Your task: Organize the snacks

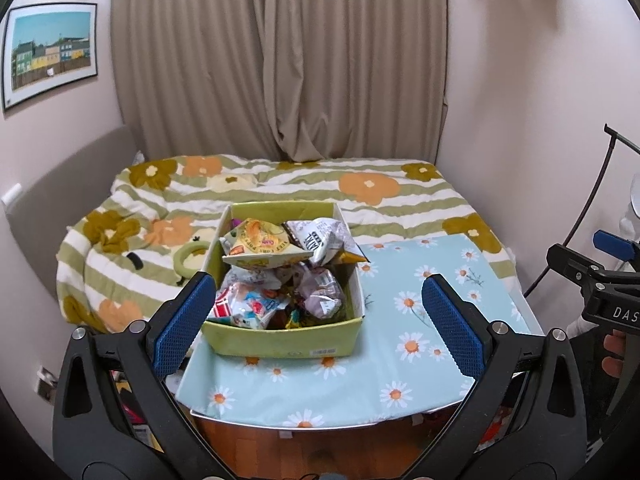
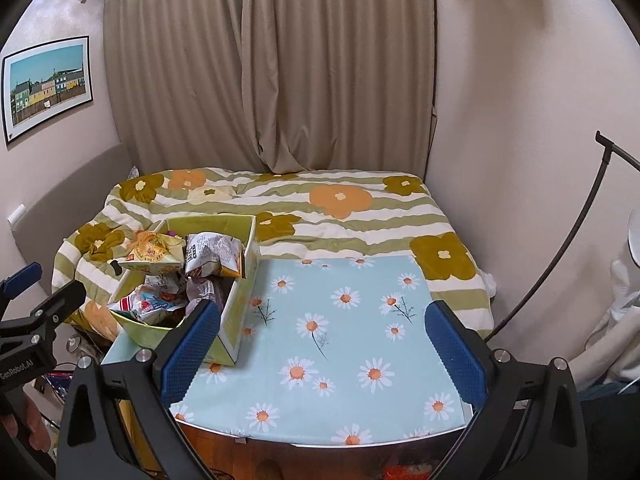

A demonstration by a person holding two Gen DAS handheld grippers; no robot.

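Note:
A yellow-green cardboard box [image 1: 280, 346] full of snack packets stands on the left part of a table with a light blue daisy cloth [image 1: 416, 344]. On top lie a yellow packet [image 1: 262, 242] and a silver packet [image 1: 320, 236]; a red, white and blue packet [image 1: 244, 308] lies at the front. My left gripper [image 1: 318, 322] is open and empty, held above the table's near edge, its jaws either side of the box front. The box [image 2: 234, 308] sits at the left of the right wrist view. My right gripper [image 2: 320, 354] is open and empty over the bare cloth [image 2: 344, 332].
A bed with a green-striped flowered duvet [image 1: 304, 184] lies behind the table, with beige curtains [image 1: 280, 60] beyond. A framed picture [image 1: 50, 54] hangs on the left wall. A black curved stand [image 2: 560, 248] rises at the right. Wooden floor [image 1: 312, 448] shows below the table's edge.

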